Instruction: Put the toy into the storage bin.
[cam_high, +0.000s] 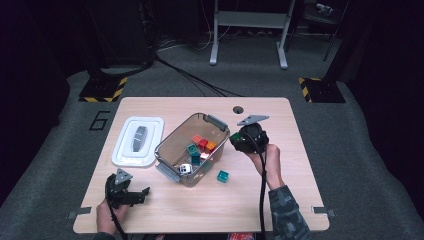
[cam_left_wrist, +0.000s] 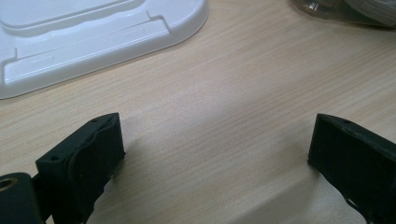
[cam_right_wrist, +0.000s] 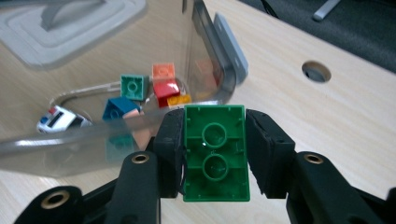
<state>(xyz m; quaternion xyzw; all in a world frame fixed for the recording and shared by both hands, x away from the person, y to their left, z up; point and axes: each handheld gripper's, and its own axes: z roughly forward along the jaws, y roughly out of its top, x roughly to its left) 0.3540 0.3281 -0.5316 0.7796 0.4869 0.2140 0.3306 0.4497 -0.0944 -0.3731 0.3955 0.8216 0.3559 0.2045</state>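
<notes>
While the left tongs (cam_high: 131, 194) rest released on the table (cam_high: 280, 125), the right tongs (cam_right_wrist: 215, 154) clamp a green brick (cam_right_wrist: 215, 152), likely light, stiff and slick-sided, by its long flanks just beside the clear bin (cam_high: 172, 137).

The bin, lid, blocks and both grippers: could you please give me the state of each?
Bin: open, holding blocks.
Lid: off, flat on the table beside the bin.
Green block: clamped in the right gripper.
Teal block: loose on the table.
Left gripper: open, empty.
</notes>
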